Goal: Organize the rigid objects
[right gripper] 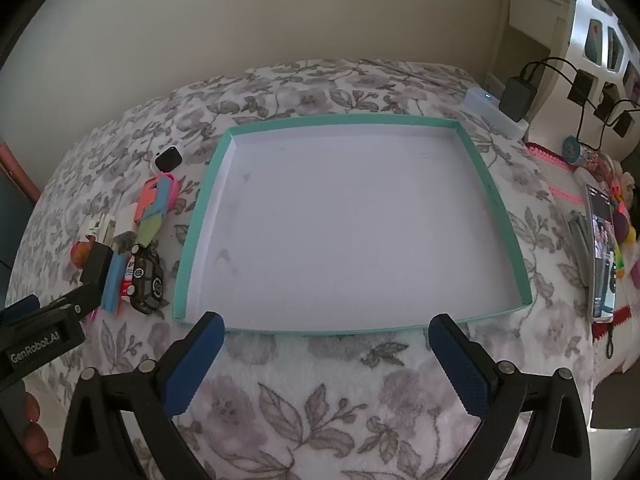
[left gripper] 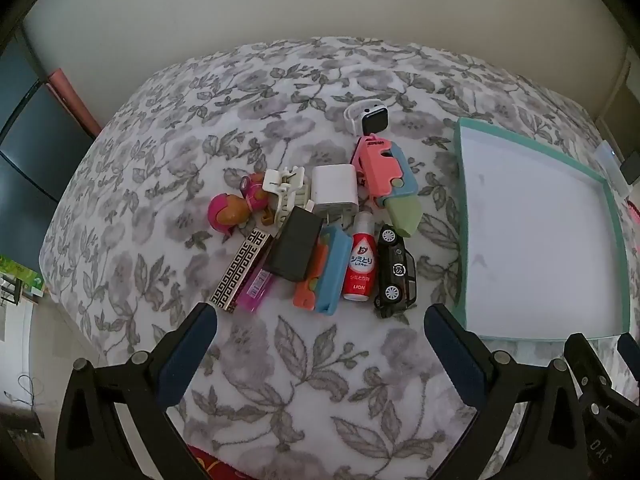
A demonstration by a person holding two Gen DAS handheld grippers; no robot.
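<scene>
A bed-like surface under a grey floral blanket [left gripper: 304, 360] fills the room's middle, a plain cream wall [left gripper: 280, 8] behind it, dark cabinet fronts [left gripper: 24, 152] at far left and a white shelf unit [right gripper: 536, 28] with plugged-in black adapters at far right.

At left the clutter sits in one heap: a pink-helmeted toy figure [left gripper: 230, 210], a cream hair claw [left gripper: 286, 192], a black-and-gold key-pattern case [left gripper: 240, 272], a magenta lighter [left gripper: 258, 290], a black block [left gripper: 294, 250], a white charger cube [left gripper: 334, 190], an orange-and-blue toy [left gripper: 322, 276], one red-and-white bottle [left gripper: 360, 266] printed "LION" beneath Japanese script, a pink, blue and green toy [left gripper: 390, 176], a white-strapped smartwatch [left gripper: 370, 118] and one black toy car [left gripper: 396, 272] with a round roof emblem.

Just right of the heap lies a single teal-rimmed tray [right gripper: 200, 216], its white floor bare. Farther right a white power strip [right gripper: 494, 114] and a lit phone [right gripper: 602, 252] rest near the blanket's edge.

The left gripper [left gripper: 320, 324] hangs over the blanket before the heap, fingers spread wide and grasping nothing; its body reads "GenRobot.AI" in the right wrist view. The right gripper [right gripper: 326, 334] hovers at the tray's near rim, likewise released and empty.
</scene>
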